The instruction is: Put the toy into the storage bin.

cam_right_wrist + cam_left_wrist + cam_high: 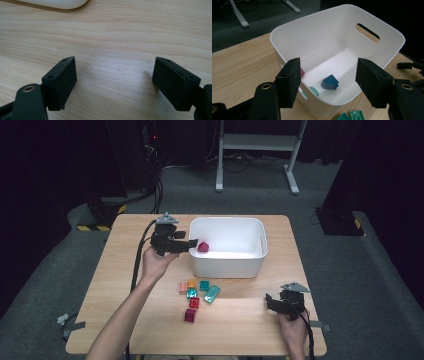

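Observation:
My left gripper (189, 245) (328, 75) hovers at the left rim of the white bin (227, 265), open, with no brick between its pads. Looking past the jaws in the left gripper view, the bin (337, 30) holds a dark blue brick (330, 82), a magenta brick (302, 72) partly hidden by the left jaw, and a teal one (314, 90). The high view shows the magenta brick (202, 246) inside near the left wall. My right gripper (271, 302) (115, 67) rests low over bare wood at the front right, open and holding nothing.
Several loose bricks lie in front of the bin: orange (183, 286), teal (204, 285), a flat teal plate (212, 293), red (194, 302) and magenta (190, 315). The wooden table (240, 325) ends close behind my right hand. A white frame stands on the floor beyond.

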The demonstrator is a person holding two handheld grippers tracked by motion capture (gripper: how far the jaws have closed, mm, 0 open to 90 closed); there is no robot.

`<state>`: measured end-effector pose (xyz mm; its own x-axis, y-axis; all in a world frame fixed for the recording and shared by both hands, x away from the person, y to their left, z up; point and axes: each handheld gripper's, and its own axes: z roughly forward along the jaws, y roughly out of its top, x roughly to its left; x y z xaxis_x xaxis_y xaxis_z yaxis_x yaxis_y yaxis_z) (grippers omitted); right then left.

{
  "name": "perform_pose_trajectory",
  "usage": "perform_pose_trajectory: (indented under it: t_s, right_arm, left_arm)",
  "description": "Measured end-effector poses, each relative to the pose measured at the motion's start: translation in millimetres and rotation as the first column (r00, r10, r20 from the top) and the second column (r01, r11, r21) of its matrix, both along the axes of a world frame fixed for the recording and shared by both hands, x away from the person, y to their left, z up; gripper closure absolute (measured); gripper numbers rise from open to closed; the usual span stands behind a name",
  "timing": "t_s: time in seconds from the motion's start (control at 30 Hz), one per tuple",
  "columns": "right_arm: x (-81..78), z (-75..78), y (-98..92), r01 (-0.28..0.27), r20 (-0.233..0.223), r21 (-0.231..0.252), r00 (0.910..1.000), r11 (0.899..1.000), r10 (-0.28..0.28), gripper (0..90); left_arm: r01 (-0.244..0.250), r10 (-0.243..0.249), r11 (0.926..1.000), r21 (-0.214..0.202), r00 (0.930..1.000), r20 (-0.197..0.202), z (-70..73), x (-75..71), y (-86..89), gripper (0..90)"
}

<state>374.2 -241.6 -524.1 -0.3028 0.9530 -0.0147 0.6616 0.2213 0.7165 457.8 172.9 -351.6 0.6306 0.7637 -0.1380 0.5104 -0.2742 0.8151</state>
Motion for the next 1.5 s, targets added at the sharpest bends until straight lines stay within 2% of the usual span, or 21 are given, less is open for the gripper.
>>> perform_pose_trajectory:
  t_s: [0.37, 0.8, 1.2, 1.4, 1.5]
  right_arm:
    - [0.0, 0.0, 0.0, 0.0, 0.0, 0.0, 1.0, 1.0, 0.0, 19.5]
    - [0.0, 0.0, 0.0, 0.0, 0.0, 0.0, 1.0, 1.0, 0.0, 19.4]
    - [0.0, 0.0, 0.0, 0.0, 0.0, 0.0, 1.0, 1.0, 0.0, 19.5]
    - [0.0, 0.0, 0.1, 0.0, 0.0, 0.0, 1.0, 1.0, 0.0, 19.4]
    - [0.0, 0.0, 0.0, 0.0, 0.0, 0.0, 1.0, 1.0, 0.0, 19.4]
  left_arm:
    - [-0.022, 0.022, 0.9997, -0.013, 0.9997, -0.004, -5.2, -11.4, 18.0, 36.5]
    - [-0.02, 0.02, 0.9997, -0.013, 0.9998, -0.003, -14.0, -32.1, 30.6, 35.5]
    - [-0.01, 0.009, 0.9999, -0.006, 0.9994, -0.034, -36.1, -48.6, 39.0, 33.2]
    - [-0.012, 0.012, 0.9998, 0.013, 0.9989, -0.045, -53.3, -55.7, 39.3, 32.4]
    - [-0.014, 0.015, 0.9998, 0.012, 0.9977, -0.066, -64.0, -57.9, 39.9, 32.3]
